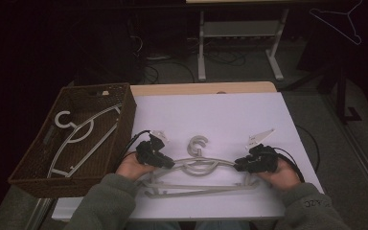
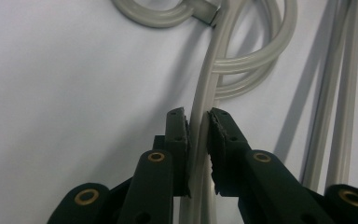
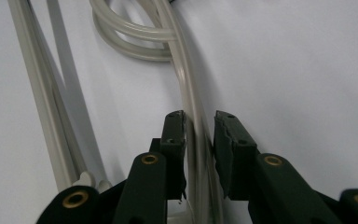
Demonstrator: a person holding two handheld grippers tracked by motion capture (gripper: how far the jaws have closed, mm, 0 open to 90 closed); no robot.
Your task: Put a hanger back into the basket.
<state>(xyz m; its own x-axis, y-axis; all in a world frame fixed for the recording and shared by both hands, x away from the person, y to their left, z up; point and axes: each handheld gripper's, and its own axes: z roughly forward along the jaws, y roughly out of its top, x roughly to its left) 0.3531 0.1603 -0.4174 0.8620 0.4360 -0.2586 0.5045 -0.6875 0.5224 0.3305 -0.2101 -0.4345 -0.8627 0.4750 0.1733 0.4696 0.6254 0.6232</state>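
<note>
Left gripper [image 2: 196, 122]: jaws nearly shut, pads pressing the shoulder bar of the pale grey plastic coat hanger [image 1: 199, 168]. Right gripper [image 3: 199, 125]: jaws narrow around the opposite shoulder, one pad touching, a slim gap at the other, so not clearly clamped.

Held at both ends, probably to keep the hanger level for a lift toward the brown woven basket [image 1: 124, 103] at 9 o'clock, where a second white hanger [image 1: 79, 136] already lies.

Resting on the white table sheet [image 1: 230, 115] near its 6 o'clock edge, between both hands. Long axis from 9 to 3 o'clock; hook toward 12.
</note>
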